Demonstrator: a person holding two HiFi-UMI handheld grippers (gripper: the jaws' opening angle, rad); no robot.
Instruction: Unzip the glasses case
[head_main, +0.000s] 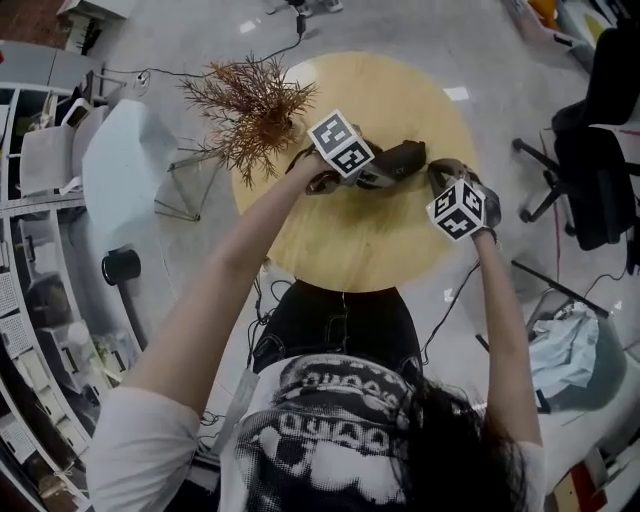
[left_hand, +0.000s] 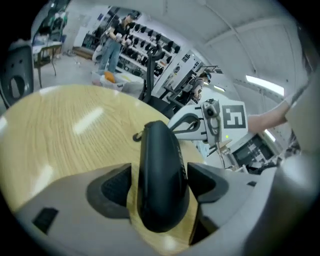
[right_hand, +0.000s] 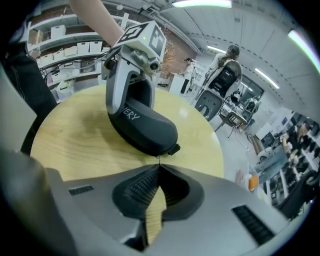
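Slippage at the right claw (right_hand: 159, 166) is the closest worry. Its jaws are pressed together, and only their very tips seem to nip the thin zip pull (right_hand: 158, 159) that hangs from the near end of the glasses case (right_hand: 145, 125). So little is caught that a tug at a slant to the zip line would likely tear it free, or twist the pull instead of running the slider.

Just beyond, the case rests on the round wooden table (right_hand: 70, 140). Its far end is clamped between the jaws of the left claw (left_hand: 160, 182), which squeeze its smooth, rounded shell from both sides. That shell gives little purchase. If the right hand tugs hard, the case could pivot or squirt out of the left grip and skid over the tabletop. A zip that rounds the curved end may also jam there.

Farther off, the dried plant (head_main: 250, 110) stands near the left arm, where a sudden jerk could knock it.
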